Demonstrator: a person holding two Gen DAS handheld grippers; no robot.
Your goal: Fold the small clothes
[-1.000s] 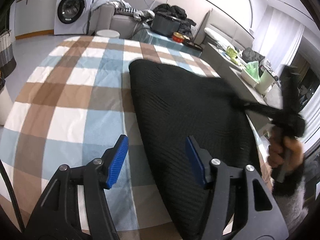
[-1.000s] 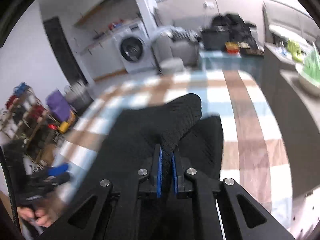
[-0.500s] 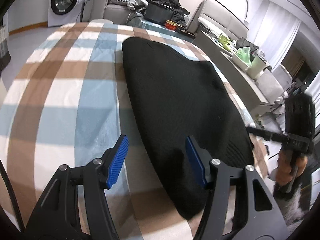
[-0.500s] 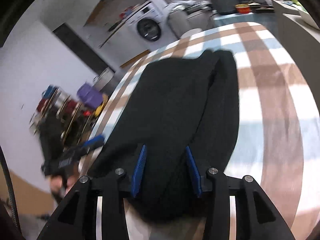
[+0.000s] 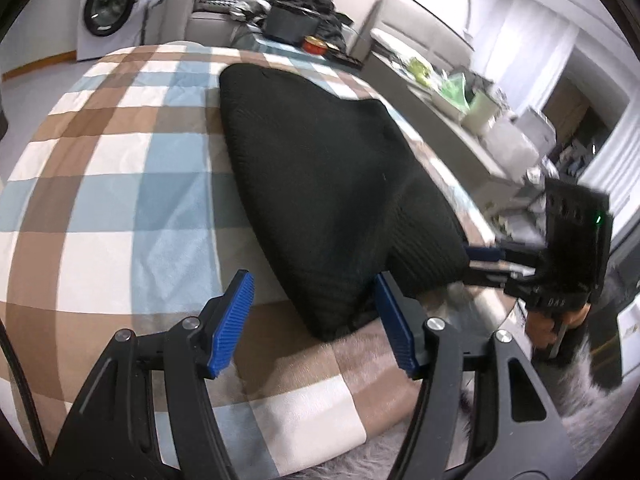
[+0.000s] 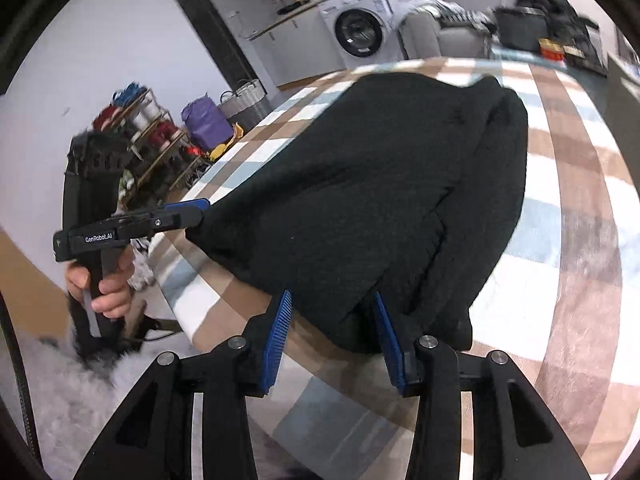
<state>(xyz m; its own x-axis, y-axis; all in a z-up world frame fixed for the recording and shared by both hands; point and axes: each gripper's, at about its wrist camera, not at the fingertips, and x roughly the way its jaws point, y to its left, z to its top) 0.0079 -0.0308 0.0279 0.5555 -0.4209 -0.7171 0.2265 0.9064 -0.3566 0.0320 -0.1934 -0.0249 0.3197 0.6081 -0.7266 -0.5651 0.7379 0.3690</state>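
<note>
A black knit garment (image 5: 320, 168) lies flat on the checked blanket (image 5: 120, 184), its right side folded over onto the body. It also shows in the right wrist view (image 6: 380, 184). My left gripper (image 5: 312, 312) is open at the garment's near left corner, its blue pads on either side of the hem. My right gripper (image 6: 332, 328) is open at the near right corner, over the folded edge. Each gripper shows in the other's view: the right one (image 5: 480, 260) and the left one (image 6: 188, 210), both at the near hem.
The blanket's near edge (image 5: 320, 432) drops to a fluffy grey rug (image 6: 60, 380). A washing machine (image 5: 108, 12) and a sofa with clothes (image 5: 224, 4) stand behind. A shelf with clutter (image 6: 152, 132) is at the left, a counter (image 5: 452, 100) at the right.
My right gripper let go of the folded side and opened. The garment now lies flat. Both grippers drew back to the near hem, one at each corner.
</note>
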